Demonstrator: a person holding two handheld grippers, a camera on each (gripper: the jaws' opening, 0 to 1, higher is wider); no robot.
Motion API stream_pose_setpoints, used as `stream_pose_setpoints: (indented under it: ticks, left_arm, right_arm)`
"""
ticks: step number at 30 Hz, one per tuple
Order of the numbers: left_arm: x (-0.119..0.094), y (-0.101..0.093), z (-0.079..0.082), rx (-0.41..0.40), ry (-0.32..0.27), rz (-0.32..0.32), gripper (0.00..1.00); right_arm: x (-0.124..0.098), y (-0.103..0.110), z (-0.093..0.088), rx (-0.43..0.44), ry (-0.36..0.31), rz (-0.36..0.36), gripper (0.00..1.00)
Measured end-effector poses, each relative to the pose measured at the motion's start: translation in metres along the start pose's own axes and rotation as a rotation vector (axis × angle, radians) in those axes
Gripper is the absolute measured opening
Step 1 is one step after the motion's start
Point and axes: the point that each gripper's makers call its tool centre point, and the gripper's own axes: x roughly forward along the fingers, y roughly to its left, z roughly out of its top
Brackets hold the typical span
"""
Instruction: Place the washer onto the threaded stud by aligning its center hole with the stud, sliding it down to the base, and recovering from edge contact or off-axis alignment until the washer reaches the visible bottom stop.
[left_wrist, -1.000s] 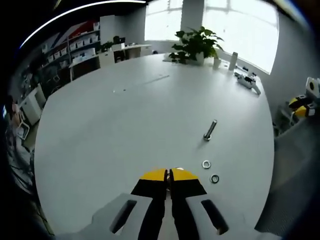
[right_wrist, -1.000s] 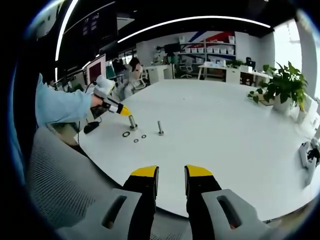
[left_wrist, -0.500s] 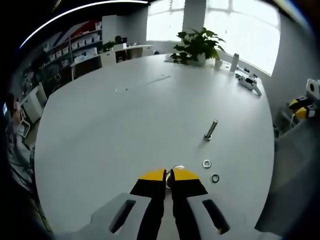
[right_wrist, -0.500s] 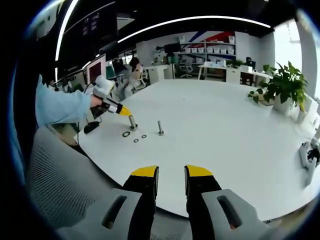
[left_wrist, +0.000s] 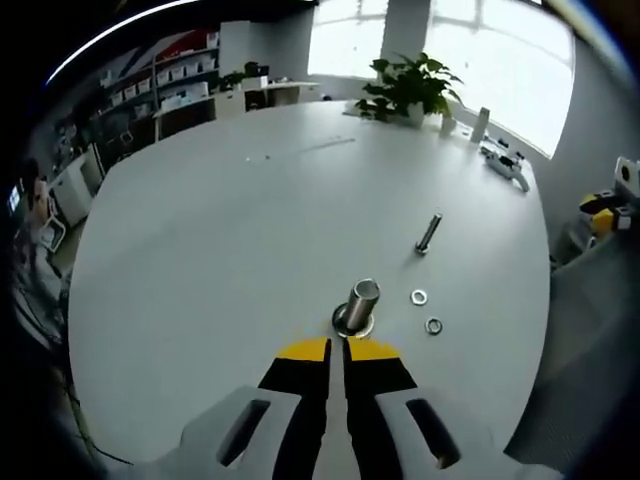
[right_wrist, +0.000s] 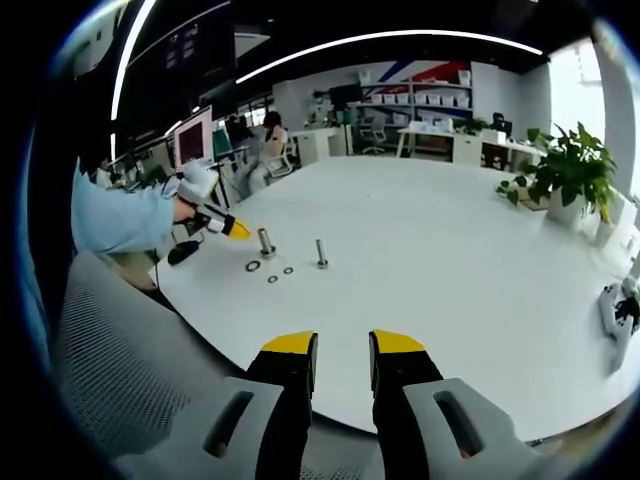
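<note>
A short metal stud (left_wrist: 361, 303) stands upright on the white table (left_wrist: 220, 230), just ahead of my left gripper (left_wrist: 336, 349), which is shut and holds nothing. A ring shows at the stud's foot. Two small washers (left_wrist: 418, 296) (left_wrist: 433, 325) lie to its right, and a slim bolt (left_wrist: 428, 232) is farther off. In the right gripper view the stud (right_wrist: 266, 243) stands beside the left gripper (right_wrist: 238, 231), with a larger washer (right_wrist: 252, 267), two small ones (right_wrist: 271, 280) (right_wrist: 288, 271) and the bolt (right_wrist: 321, 255) near it. My right gripper (right_wrist: 343, 346) is open, far back over the table edge.
A person's blue sleeve (right_wrist: 115, 215) holds the left gripper. A potted plant (left_wrist: 408, 88) and small items stand at the table's far end. A grey chair back (right_wrist: 130, 360) lies below the right gripper. Office shelves and desks are behind.
My left gripper has drawn back from the stud, so the stud now stands in full view ahead of the shut tips. The right gripper has not moved.
</note>
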Motion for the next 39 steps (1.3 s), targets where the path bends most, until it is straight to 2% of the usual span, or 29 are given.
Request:
stream_pose_setpoints:
  ticks: [6, 14, 21, 27, 36, 39]
  left_arm:
    - [0.007, -0.011, -0.018, -0.018, 0.035, -0.022, 0.04]
    - [0.016, -0.025, -0.027, -0.029, 0.053, -0.06, 0.06]
    - [0.023, -0.025, -0.037, -0.026, 0.083, -0.063, 0.08]
    - [0.025, -0.02, -0.038, -0.039, 0.087, -0.05, 0.08]
    - [0.028, -0.016, -0.035, -0.02, 0.081, -0.043, 0.02]
    - [0.028, -0.015, -0.035, -0.043, 0.086, -0.034, 0.01]
  right_arm:
    - [0.001, 0.0, -0.001, 0.001, 0.0, -0.001, 0.23]
    - [0.001, 0.0, -0.001, 0.001, 0.002, -0.001, 0.23]
    - [-0.001, -0.003, -0.002, 0.005, -0.001, -0.005, 0.23]
    - [0.0, -0.002, 0.0, 0.005, 0.002, -0.005, 0.23]
    - [0.001, 0.001, 0.002, 0.006, 0.002, -0.005, 0.23]
    - [0.0, 0.001, 0.002, 0.006, 0.001, -0.006, 0.23]
